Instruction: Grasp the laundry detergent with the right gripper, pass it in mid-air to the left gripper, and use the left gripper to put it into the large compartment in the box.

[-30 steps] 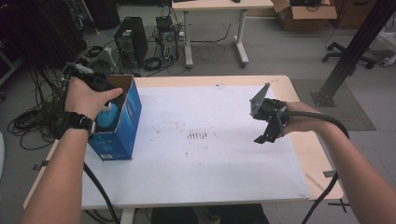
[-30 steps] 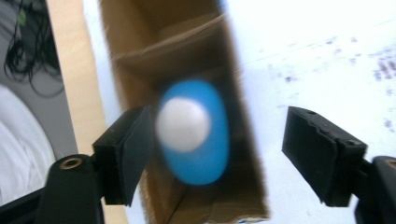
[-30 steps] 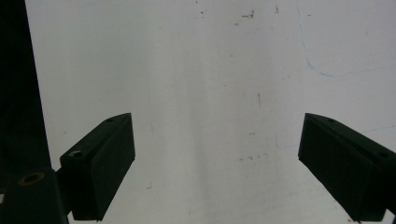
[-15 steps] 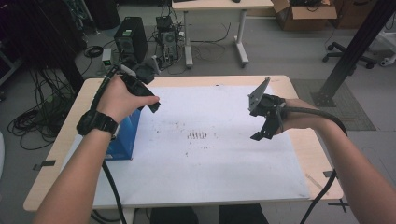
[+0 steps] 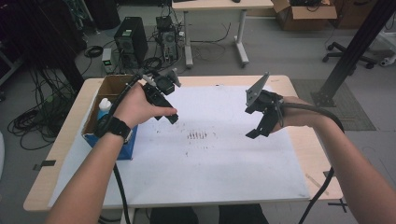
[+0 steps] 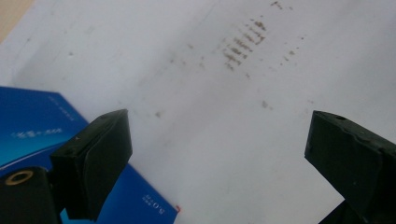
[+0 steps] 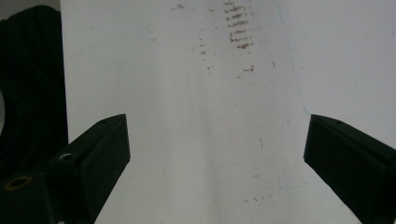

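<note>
The table (image 5: 299, 140) is carrying a white sheet (image 5: 210, 163) that is covering most of its top; rows of brown marks (image 5: 197, 135) are lying near the sheet's middle, and they are also showing in the left gripper view (image 6: 243, 44) and the right gripper view (image 7: 240, 28). A blue box (image 5: 112, 116) is standing open at the sheet's left edge, with brown inner flaps, and a white bottle (image 5: 104, 106) with a blue part below its cap is standing upright inside it. In the left gripper view the box (image 6: 42, 126) is lying at lower left, just beside the left jaw; white lettering and a small label are showing on its blue face, but the writing is too small and blurred to read. The left gripper (image 5: 173, 119) is hovering over the sheet, just right of the box; its jaws have just been opening and are standing wide apart with nothing between them. The right gripper (image 5: 254, 133) is hovering over the right half of the sheet, well apart from the box, pointing down and toward the marks; its jaws have also just been opening and are standing wide apart, holding nothing.
</note>
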